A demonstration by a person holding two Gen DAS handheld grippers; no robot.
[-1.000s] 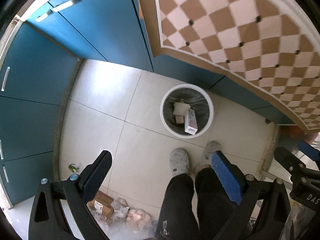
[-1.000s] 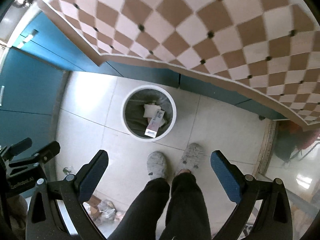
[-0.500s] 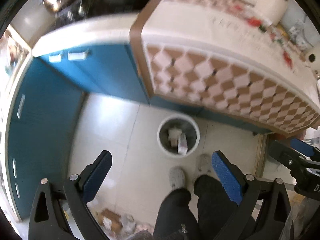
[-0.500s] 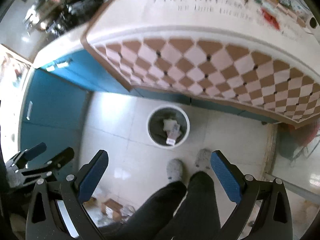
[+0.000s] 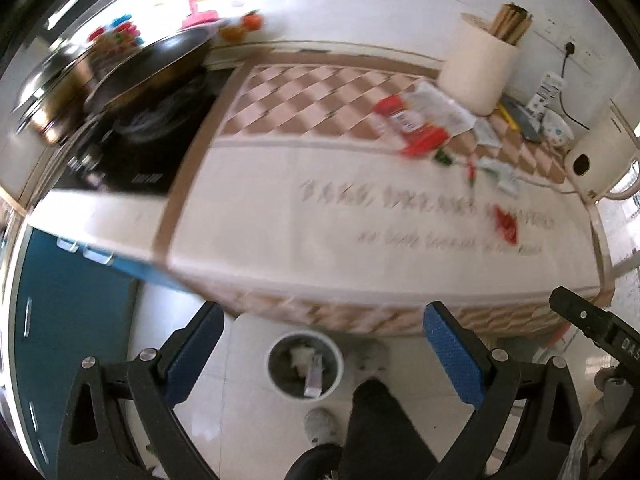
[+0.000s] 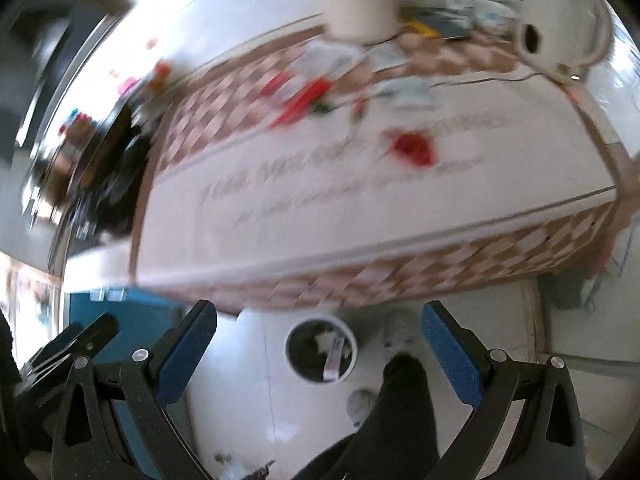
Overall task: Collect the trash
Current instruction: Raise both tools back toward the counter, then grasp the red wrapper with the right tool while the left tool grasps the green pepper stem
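Since 1 second ago both cameras have swung up from the floor, so the countertop cloth (image 5: 360,240) now fills most of each view and the trash bin (image 5: 306,364) has dropped to the lower middle. The left gripper (image 5: 320,354) hangs with its jaws spread wide and nothing between them; the right gripper (image 6: 318,354) is likewise wide and empty. The bin stands on the pale floor just below the cloth's checkered front edge, between the blue pads of each gripper in its own view, with a white crumpled piece and a small carton (image 5: 314,378) inside. Up on the cloth, well above the bin, lies the remaining litter: a red wrapper (image 5: 505,224) near the printed lettering, and a cluster of red and white packets (image 5: 416,124) farther back. Behind that cluster stands a cream holder (image 5: 478,66) with wooden sticks, and a white kettle (image 5: 596,164) sits at the cloth's right end. A dark pan (image 5: 156,64) rests on the stove, left of the cloth. Both views are motion-blurred.
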